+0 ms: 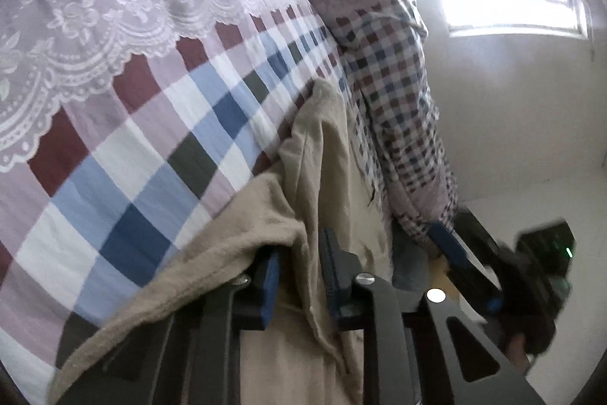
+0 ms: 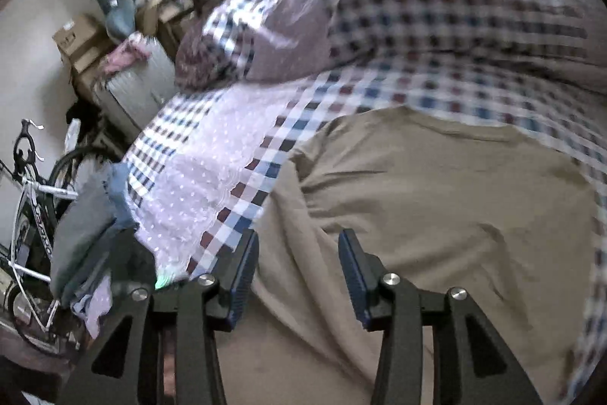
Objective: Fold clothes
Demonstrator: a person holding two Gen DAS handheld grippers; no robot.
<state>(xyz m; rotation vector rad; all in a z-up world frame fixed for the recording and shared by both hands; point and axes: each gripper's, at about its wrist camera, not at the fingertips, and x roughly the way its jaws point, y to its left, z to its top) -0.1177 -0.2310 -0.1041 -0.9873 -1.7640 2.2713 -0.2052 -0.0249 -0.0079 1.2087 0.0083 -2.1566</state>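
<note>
A beige garment (image 1: 330, 147) lies on a bed with a checked sheet (image 1: 151, 177). My left gripper (image 1: 299, 276) is shut on a raised fold of it, the cloth pinched between the blue pads. In the right wrist view the beige garment (image 2: 436, 196) spreads flat, wrinkled toward its left edge. My right gripper (image 2: 297, 272) hovers over that edge, open, with nothing between its pads. At the right of the left wrist view is the right gripper (image 1: 466, 264), held by a hand.
A lilac lace cloth (image 1: 95, 6) covers part of the checked sheet (image 2: 265, 158). A bunched checked quilt (image 2: 455, 18) lies behind the garment. A pile of grey and blue clothes (image 2: 87, 226) sits at the bed's edge. A bicycle (image 2: 30, 196) and cardboard boxes (image 2: 79, 44) stand beside the bed.
</note>
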